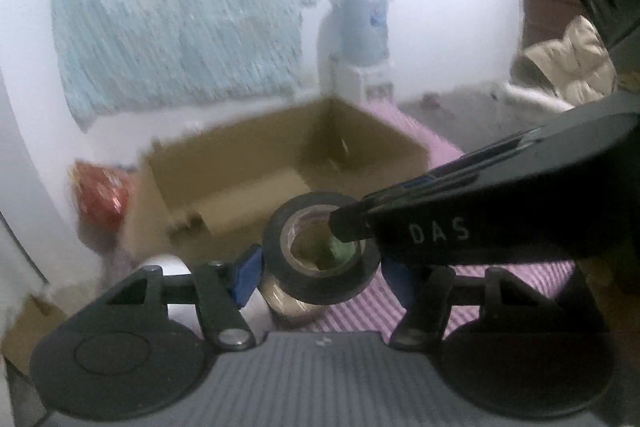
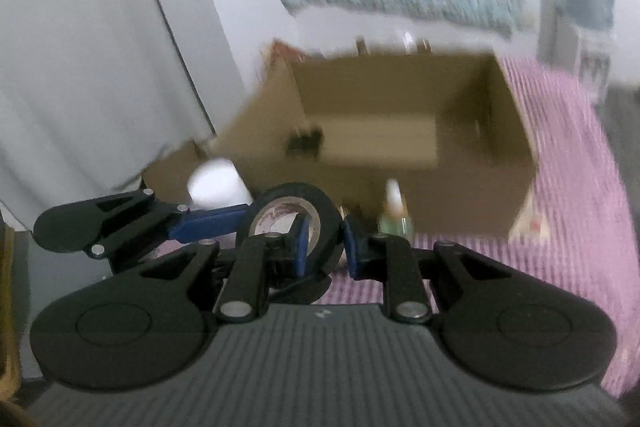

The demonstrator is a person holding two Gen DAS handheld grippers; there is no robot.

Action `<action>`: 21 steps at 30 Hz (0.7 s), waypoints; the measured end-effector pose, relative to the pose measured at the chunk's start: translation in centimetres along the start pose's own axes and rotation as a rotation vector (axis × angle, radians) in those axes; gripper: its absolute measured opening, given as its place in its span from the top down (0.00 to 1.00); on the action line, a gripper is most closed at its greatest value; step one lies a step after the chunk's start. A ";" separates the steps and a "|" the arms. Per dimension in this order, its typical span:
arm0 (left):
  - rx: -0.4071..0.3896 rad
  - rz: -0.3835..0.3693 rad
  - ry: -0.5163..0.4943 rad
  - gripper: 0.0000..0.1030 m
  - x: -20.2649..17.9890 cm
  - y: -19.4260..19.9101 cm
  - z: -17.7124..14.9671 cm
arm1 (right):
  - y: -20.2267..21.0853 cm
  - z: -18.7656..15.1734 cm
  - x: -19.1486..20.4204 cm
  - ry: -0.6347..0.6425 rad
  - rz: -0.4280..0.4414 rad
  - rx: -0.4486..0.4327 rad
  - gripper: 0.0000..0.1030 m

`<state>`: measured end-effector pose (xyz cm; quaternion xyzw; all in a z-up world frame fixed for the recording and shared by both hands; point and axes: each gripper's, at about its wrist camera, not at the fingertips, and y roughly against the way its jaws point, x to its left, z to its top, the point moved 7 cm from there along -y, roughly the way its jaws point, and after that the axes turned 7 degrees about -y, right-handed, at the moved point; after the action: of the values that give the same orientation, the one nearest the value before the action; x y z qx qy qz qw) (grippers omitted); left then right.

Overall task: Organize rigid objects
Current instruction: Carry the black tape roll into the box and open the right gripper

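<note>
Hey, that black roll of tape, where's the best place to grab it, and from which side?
Grip the black tape roll through its ring wall: one finger in the open core, one on the outer black face, coming from the near side. The hollow centre leaves room for a finger. The right tool pinches it that way, while the left tool spans its outer sides.

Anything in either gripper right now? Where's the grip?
Both are on the black tape roll. The right gripper pinches one side of the ring, one finger through the hole. The left gripper spans the roll's outside.
</note>
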<state>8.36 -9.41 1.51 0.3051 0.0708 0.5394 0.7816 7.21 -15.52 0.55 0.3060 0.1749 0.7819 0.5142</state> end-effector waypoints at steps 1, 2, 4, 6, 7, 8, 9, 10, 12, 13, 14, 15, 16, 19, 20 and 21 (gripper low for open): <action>-0.010 0.009 0.001 0.36 0.7 0.1 0.9 | 0.2 1.0 0.4 0.017 0.006 -0.019 0.83; -0.017 0.015 0.006 0.36 1.5 0.1 1.8 | 0.3 2.3 0.9 0.034 0.014 -0.038 0.83; -0.014 0.021 0.010 0.36 3.0 -0.1 3.5 | 0.2 4.5 1.5 0.059 0.027 -0.061 0.83; 0.019 0.008 0.013 0.36 4.6 -1.3 5.2 | -0.9 6.9 1.7 0.066 0.049 -0.057 0.82; 0.043 -0.004 0.020 0.36 5.5 -2.0 5.6 | -1.6 7.8 1.6 0.061 0.058 -0.043 0.82; 0.075 -0.020 0.024 0.36 6.2 -3.1 6.1 | -2.4 8.9 1.5 0.053 0.068 -0.022 0.82; 0.108 -0.037 0.021 0.36 6.9 -4.4 6.5 | -3.4 9.8 1.2 0.040 0.078 0.005 0.82; 0.144 -0.055 0.023 0.36 7.6 -5.8 6.6 | -4.8 10.7 0.8 0.026 0.085 0.042 0.82; 0.231 -0.098 0.042 0.36 8.9 -8.7 6.8 | -7.8 12.3 -0.2 -0.009 0.097 0.131 0.82; 0.280 -0.120 0.059 0.36 9.5 -10.4 6.7 | -9.2 12.8 -0.6 -0.027 0.100 0.173 0.82; 0.322 -0.138 0.075 0.36 10.0 -11.9 6.6 | -10.7 13.2 -1.1 -0.052 0.105 0.216 0.82; 0.365 -0.156 0.088 0.36 10.3 -13.6 6.5 | -12.6 13.7 -1.8 -0.081 0.108 0.270 0.82; 0.397 -0.168 0.102 0.36 10.7 -14.8 6.1 | -13.9 13.9 -2.3 -0.099 0.106 0.305 0.82; 0.486 -0.192 0.121 0.36 11.3 -18.0 4.8 | -18.0 13.8 -3.9 -0.161 0.097 0.408 0.82; 0.512 -0.196 0.126 0.36 11.3 -19.0 4.4 | -18.9 13.5 -4.3 -0.174 0.094 0.431 0.82; 0.537 -0.199 0.127 0.36 11.3 -19.9 4.0 | -19.8 13.2 -4.6 -0.185 0.091 0.456 0.82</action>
<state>30.67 -5.66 -3.81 0.4579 0.2895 0.4401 0.7161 31.06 -12.14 -2.54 0.4918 0.2851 0.7133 0.4099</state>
